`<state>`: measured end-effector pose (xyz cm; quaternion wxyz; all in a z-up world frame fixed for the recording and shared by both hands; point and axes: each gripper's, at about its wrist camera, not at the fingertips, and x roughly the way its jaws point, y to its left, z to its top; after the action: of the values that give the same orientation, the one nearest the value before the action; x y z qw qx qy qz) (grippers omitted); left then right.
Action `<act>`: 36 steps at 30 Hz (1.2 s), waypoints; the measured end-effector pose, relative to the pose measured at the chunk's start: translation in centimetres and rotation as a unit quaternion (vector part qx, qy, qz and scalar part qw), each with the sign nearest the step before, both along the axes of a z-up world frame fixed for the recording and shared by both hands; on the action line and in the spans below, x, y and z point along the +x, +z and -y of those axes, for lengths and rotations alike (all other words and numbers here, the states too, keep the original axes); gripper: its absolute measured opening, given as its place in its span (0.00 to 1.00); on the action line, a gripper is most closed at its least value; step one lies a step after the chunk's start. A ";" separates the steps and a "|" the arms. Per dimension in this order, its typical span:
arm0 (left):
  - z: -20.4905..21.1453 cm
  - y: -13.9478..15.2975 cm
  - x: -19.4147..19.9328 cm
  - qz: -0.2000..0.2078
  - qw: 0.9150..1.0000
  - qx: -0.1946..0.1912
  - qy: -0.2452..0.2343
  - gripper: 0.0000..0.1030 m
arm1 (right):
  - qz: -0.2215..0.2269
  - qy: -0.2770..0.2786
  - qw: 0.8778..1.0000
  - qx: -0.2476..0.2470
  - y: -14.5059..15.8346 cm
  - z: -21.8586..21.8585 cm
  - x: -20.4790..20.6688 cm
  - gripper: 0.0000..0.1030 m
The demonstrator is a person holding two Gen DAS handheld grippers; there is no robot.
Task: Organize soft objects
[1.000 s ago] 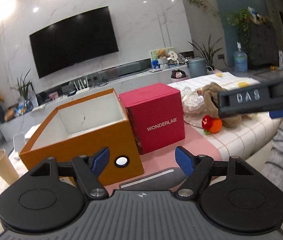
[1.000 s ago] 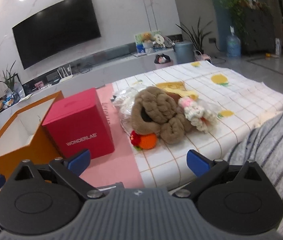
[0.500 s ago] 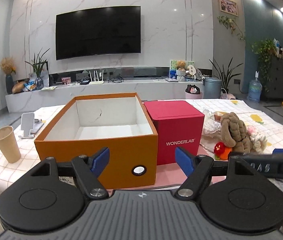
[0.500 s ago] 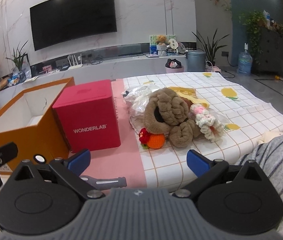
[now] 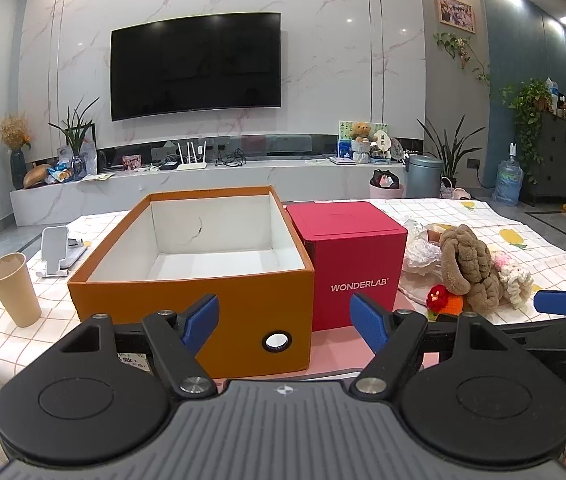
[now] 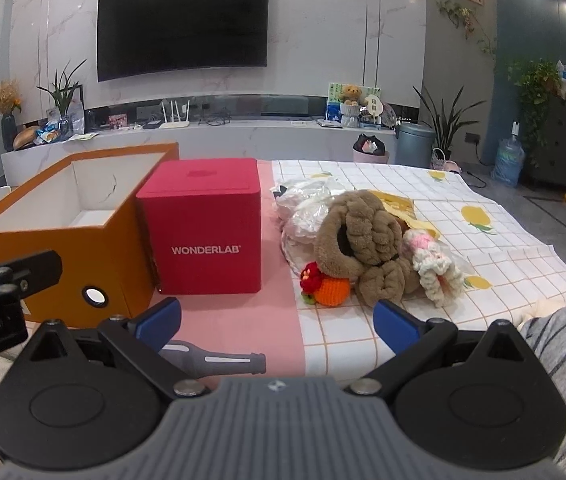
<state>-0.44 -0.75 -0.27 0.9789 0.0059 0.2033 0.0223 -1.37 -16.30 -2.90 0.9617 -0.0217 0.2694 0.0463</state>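
Here, both grippers hang released over the table edge.
The left gripper (image 5: 284,317) faces the orange box (image 5: 187,276); beyond the right gripper (image 6: 277,322), spread and empty, lies the brown plush toy (image 6: 363,240), seemingly touching crinkled plastic (image 6: 307,212).

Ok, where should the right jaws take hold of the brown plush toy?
Grip the brown plush toy across its rounded upper body, coming from above and the near side with the open right gripper. That bulge stands clear; lower down, the orange crochet piece and white crochet piece crowd against it.
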 end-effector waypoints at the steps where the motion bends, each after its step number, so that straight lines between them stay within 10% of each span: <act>1: 0.0 0.0 0.0 -0.001 1.000 0.000 0.000 0.85 | 0.001 0.000 1.000 0.000 0.0 0.0 0.0 0.97; 36: 2.1 1.0 1.3 0.000 0.999 0.034 -0.020 0.85 | -0.008 -0.053 0.998 0.030 3.4 3.7 2.4 0.97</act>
<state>0.86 -2.84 0.71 0.9783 0.0431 0.2025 0.0091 1.00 -20.00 0.52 0.9608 0.0220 0.2762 0.0031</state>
